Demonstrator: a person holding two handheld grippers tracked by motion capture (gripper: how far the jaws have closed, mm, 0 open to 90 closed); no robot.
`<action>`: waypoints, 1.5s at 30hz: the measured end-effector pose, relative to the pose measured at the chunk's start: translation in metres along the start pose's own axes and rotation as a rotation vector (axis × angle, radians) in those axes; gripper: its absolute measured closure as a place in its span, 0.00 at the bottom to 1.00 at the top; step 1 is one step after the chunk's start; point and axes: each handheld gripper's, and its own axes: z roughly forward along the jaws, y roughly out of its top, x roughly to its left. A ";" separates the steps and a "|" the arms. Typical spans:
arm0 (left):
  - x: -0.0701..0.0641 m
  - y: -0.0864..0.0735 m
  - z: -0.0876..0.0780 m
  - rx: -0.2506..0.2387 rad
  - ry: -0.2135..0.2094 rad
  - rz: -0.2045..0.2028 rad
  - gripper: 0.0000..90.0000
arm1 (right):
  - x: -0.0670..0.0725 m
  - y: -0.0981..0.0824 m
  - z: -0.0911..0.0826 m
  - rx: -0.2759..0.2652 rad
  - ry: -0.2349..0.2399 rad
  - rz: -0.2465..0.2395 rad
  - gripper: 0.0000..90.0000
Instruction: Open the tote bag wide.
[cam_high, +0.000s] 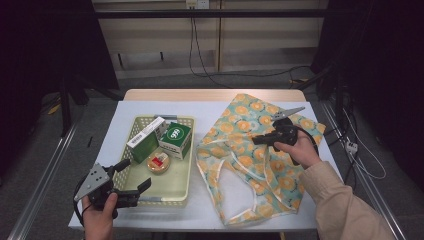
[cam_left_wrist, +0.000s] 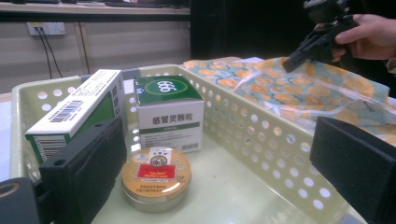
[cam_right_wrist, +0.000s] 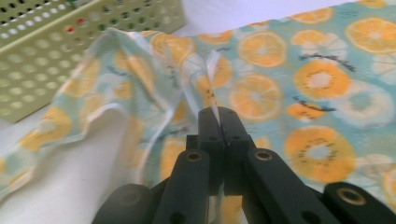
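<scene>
Orange-print cloth (cam_right_wrist: 289, 88) in right gripper (cam_right_wrist: 219, 116)

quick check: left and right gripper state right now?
Left gripper: open, holding nothing, at the basket.
Right gripper: shut on the orange-print cloth, a fold pinched between its fingers.

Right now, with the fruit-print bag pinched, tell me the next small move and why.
Probably lift the right gripper a little to pull the bag's mouth open. Its jaws are shut on the white-trimmed edge of the bag, which lies flat beside the basket of boxes. The left gripper waits open at the basket's near wall.
</scene>
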 end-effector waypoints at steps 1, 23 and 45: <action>0.000 0.000 0.000 -0.002 0.002 -0.003 0.04 | -0.005 0.001 0.002 0.002 -0.003 0.004 1.00; -0.002 -0.001 0.003 0.011 -0.006 0.007 0.04 | 0.004 -0.011 -0.008 -0.050 -0.129 0.012 0.50; -0.006 0.002 0.001 0.001 -0.010 0.011 0.04 | 0.087 -0.069 0.018 0.049 -0.031 -0.154 0.76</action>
